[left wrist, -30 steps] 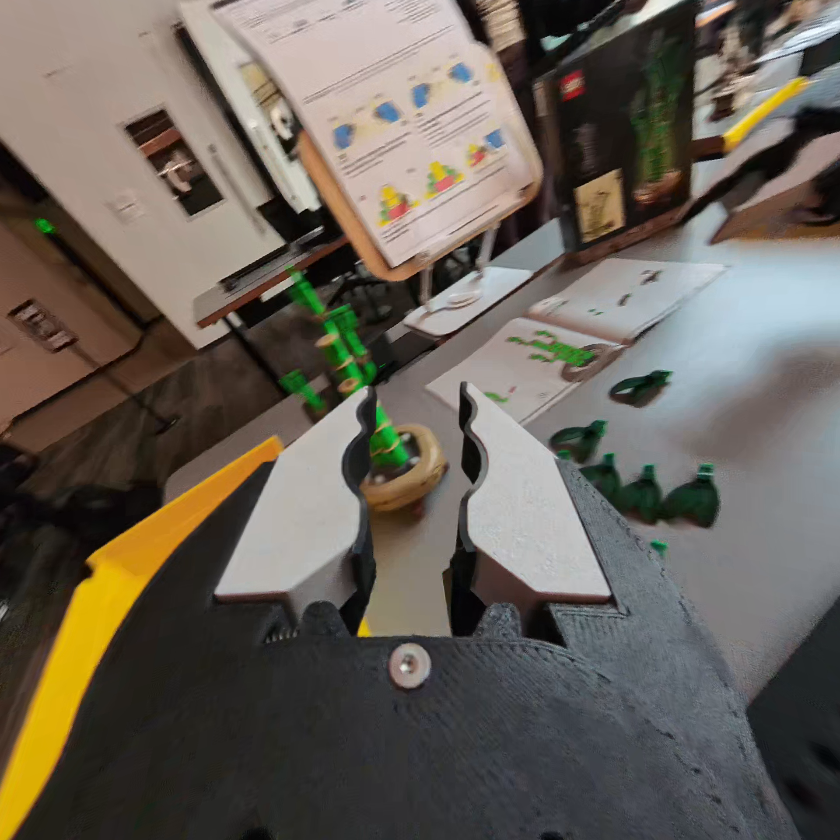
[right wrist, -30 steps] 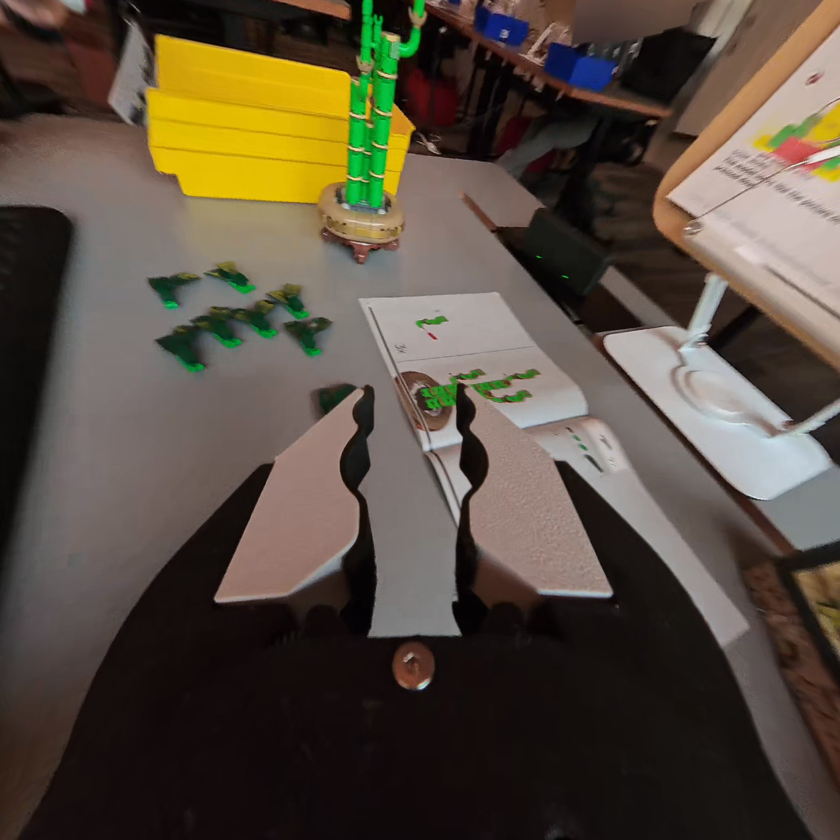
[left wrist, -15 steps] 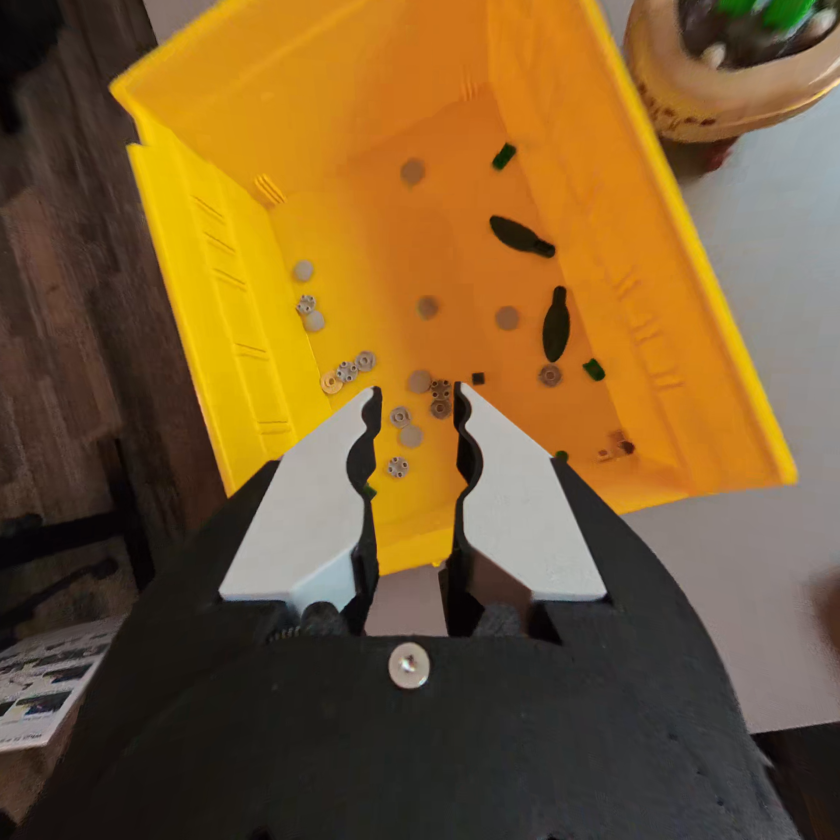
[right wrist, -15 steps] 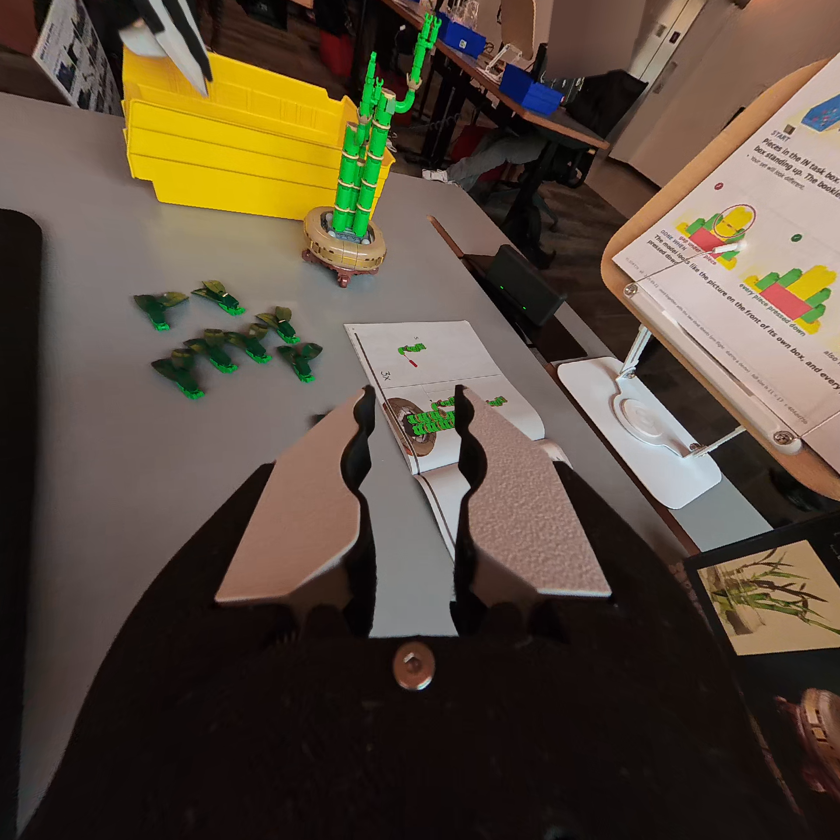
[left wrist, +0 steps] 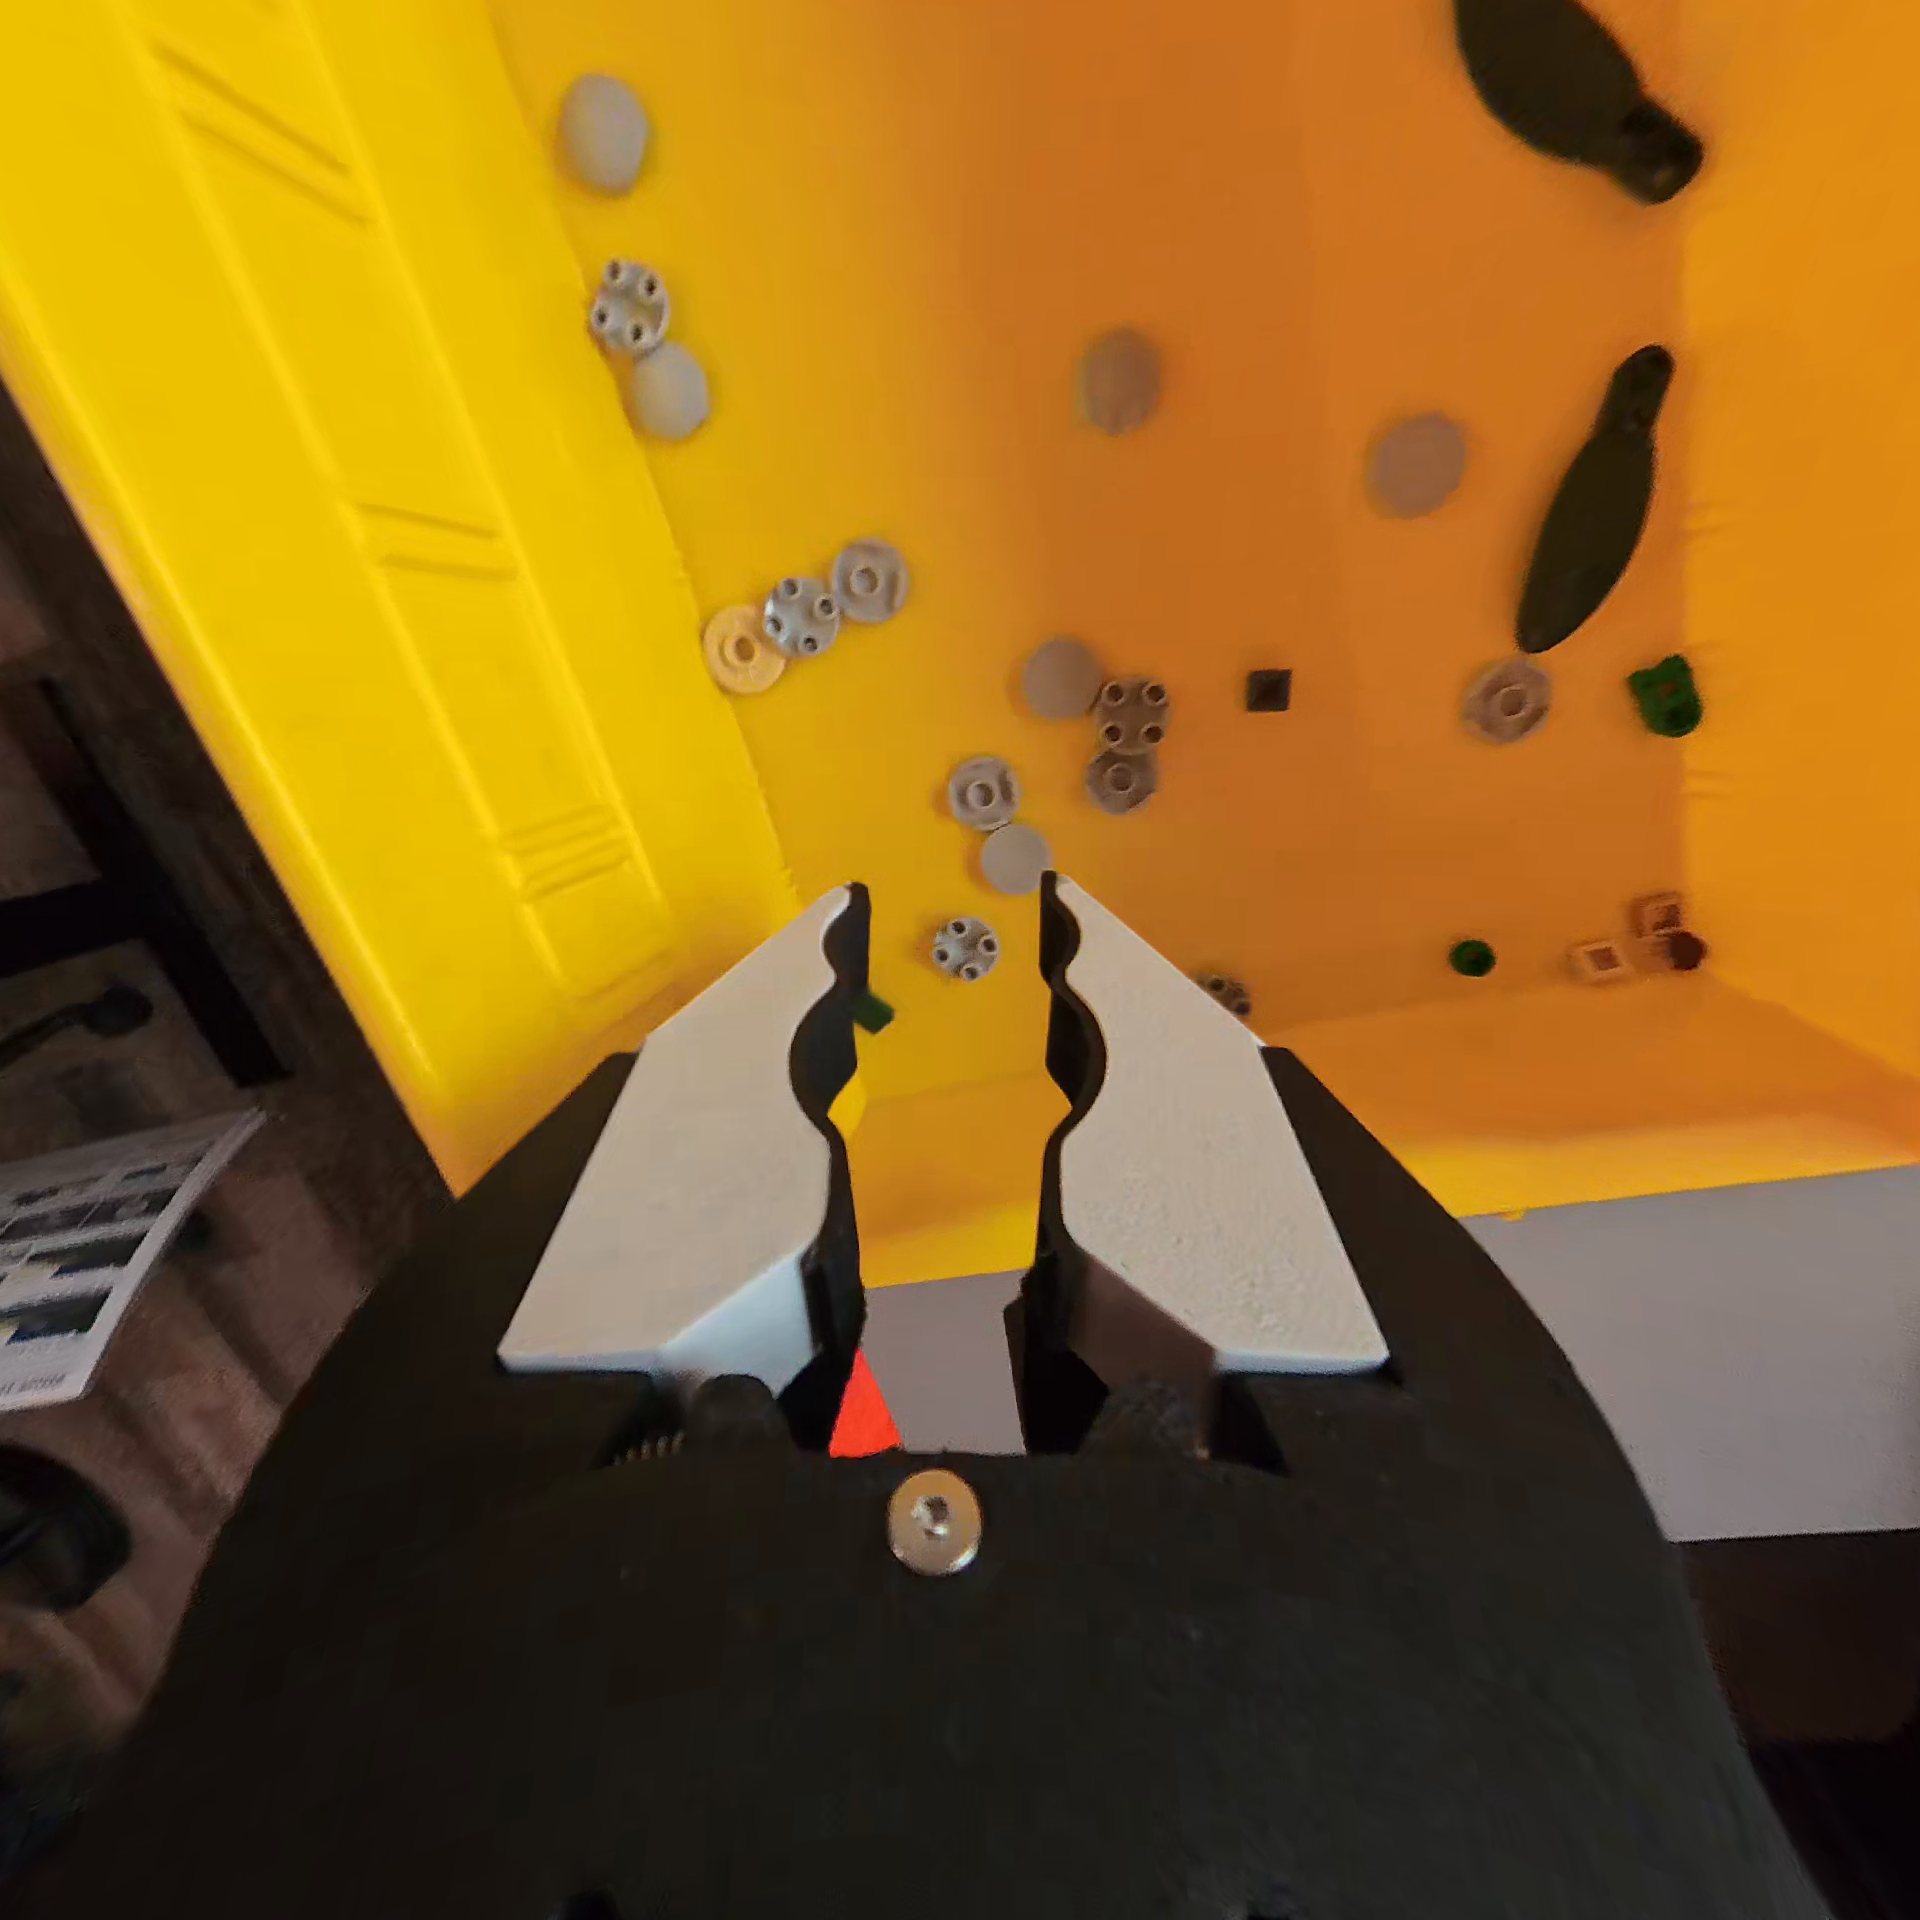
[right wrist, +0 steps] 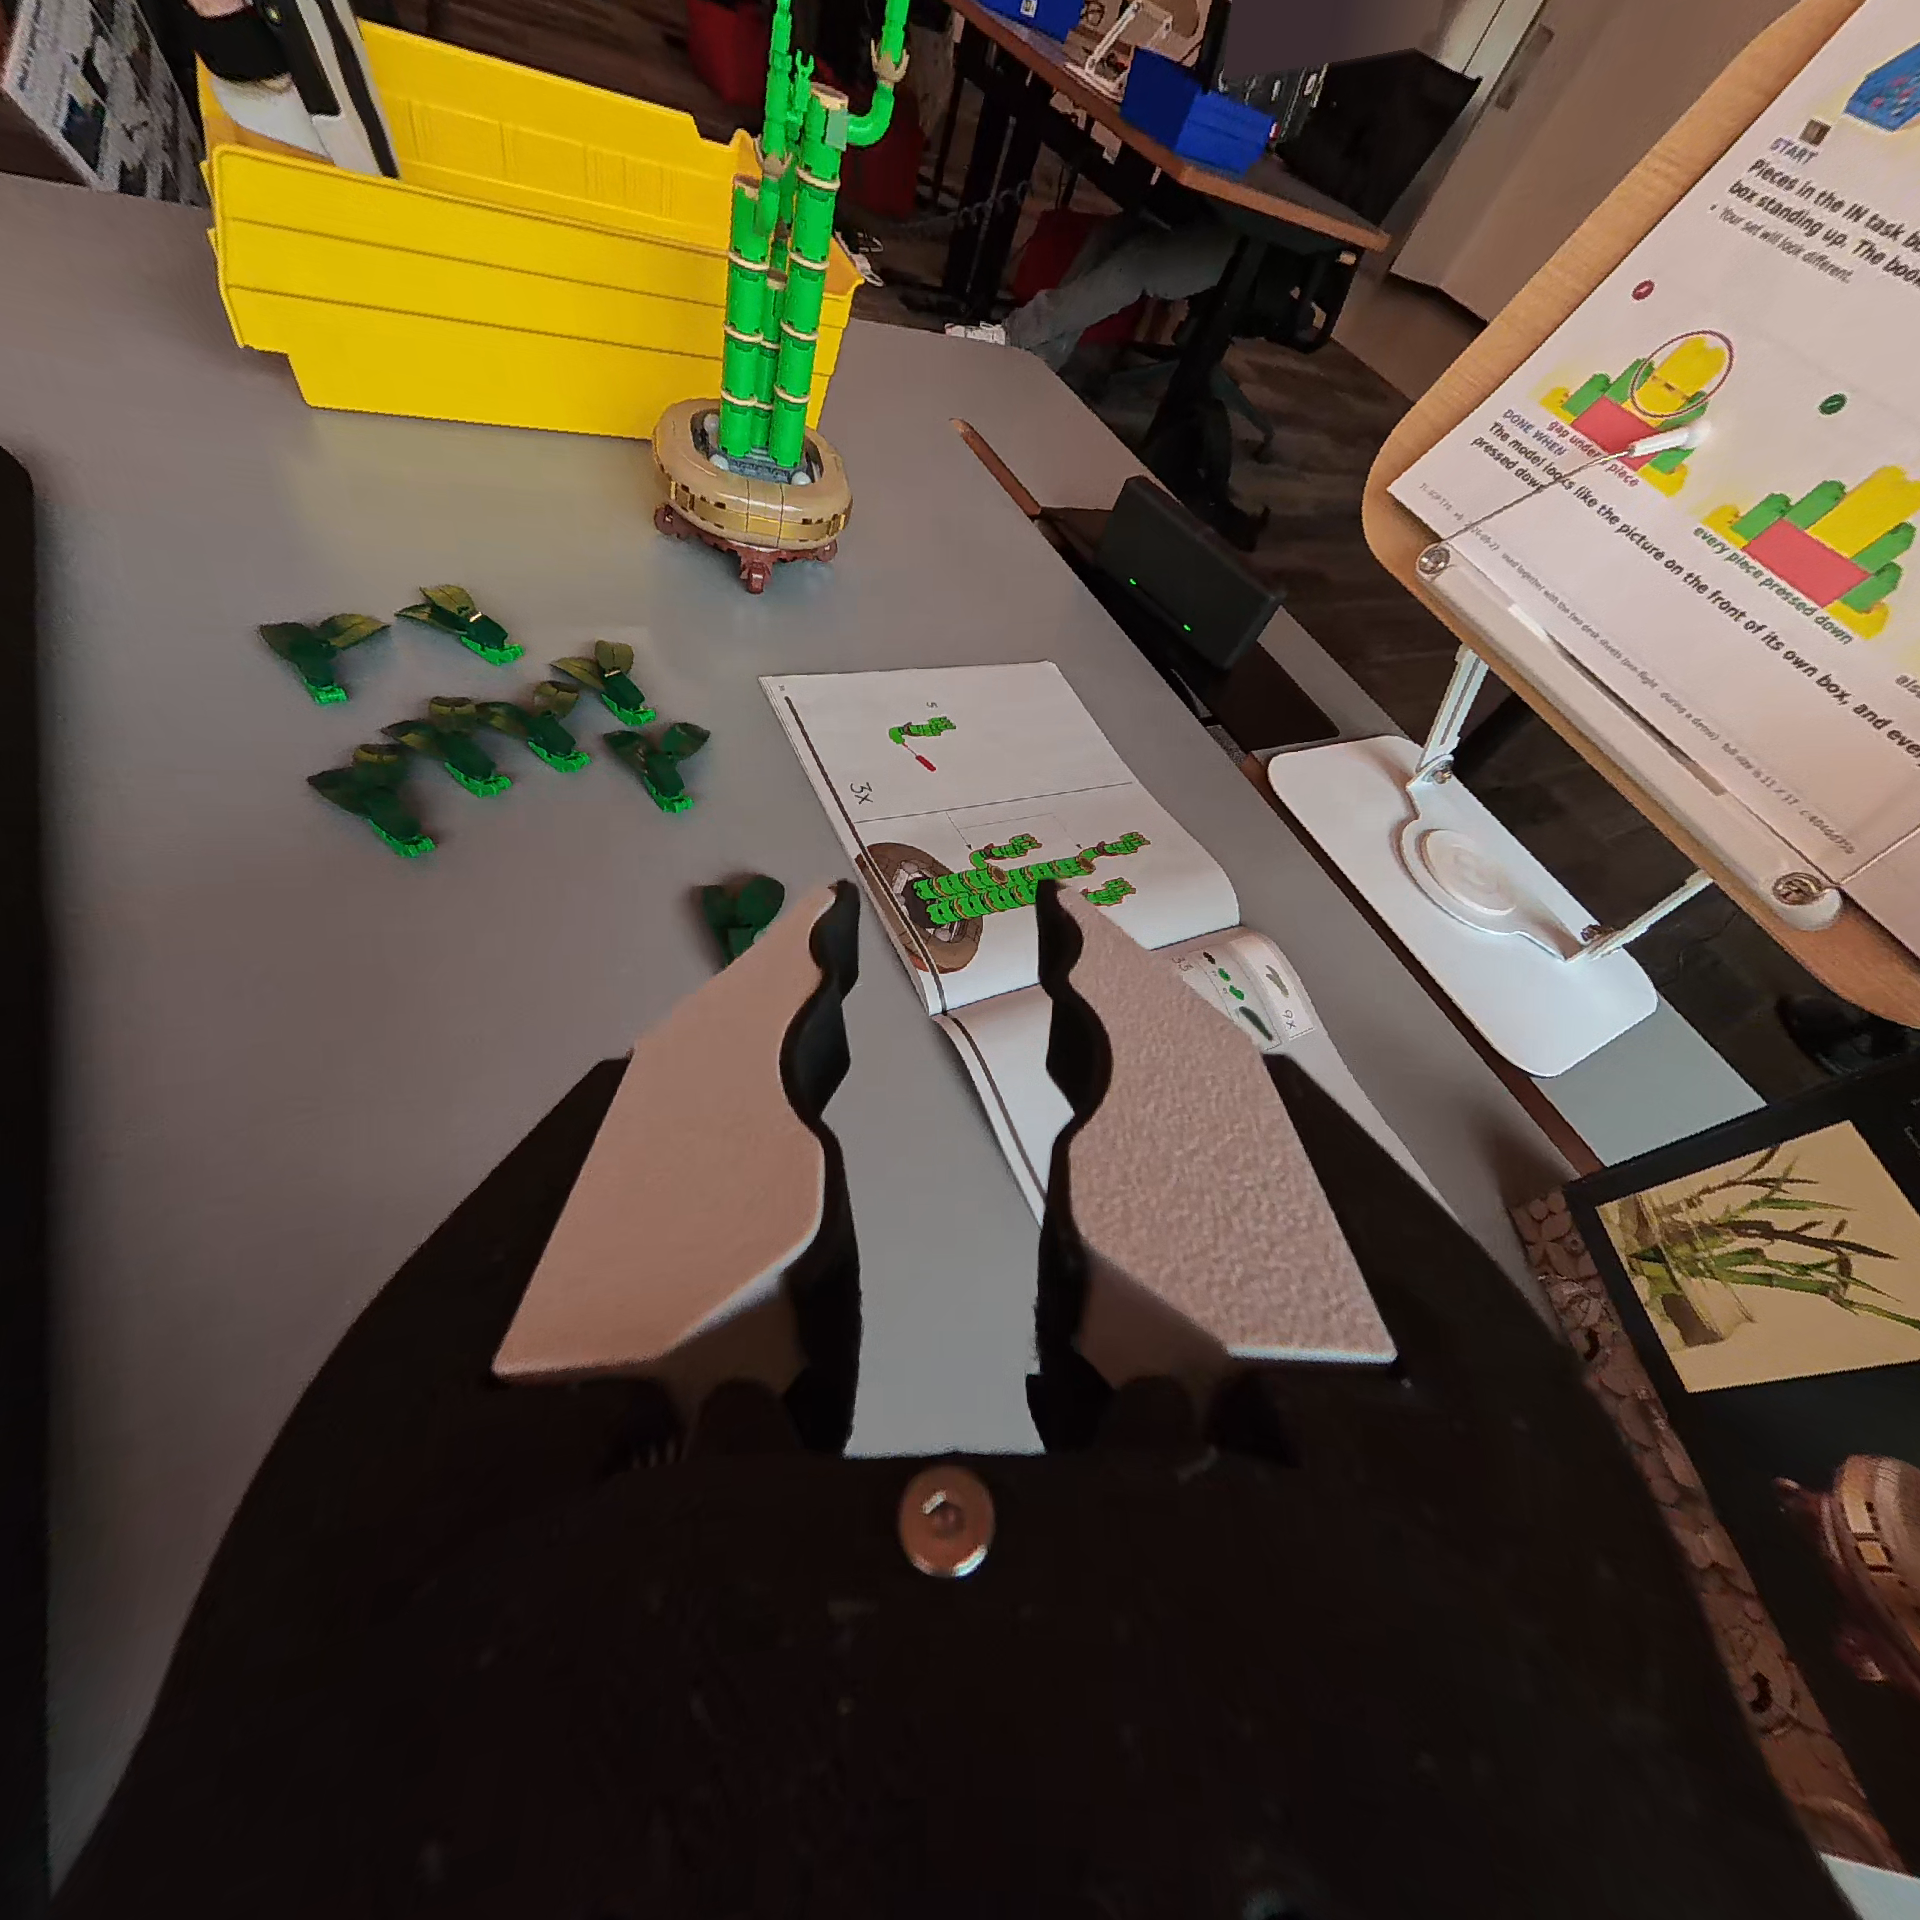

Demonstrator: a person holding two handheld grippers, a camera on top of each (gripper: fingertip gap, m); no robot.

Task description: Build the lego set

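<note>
Bamboo model [right wrist: 774, 343] top is cut off by frame.

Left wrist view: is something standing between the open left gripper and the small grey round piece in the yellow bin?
Nothing visible does. The left gripper is open, and the grey round piece lies uncovered on the yellow bin floor beyond its tips.

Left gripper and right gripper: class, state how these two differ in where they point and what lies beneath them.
The left gripper points into the yellow bin above small grey pieces; the right gripper hangs over the grey table and open instruction booklet. Both are open and empty.
</note>
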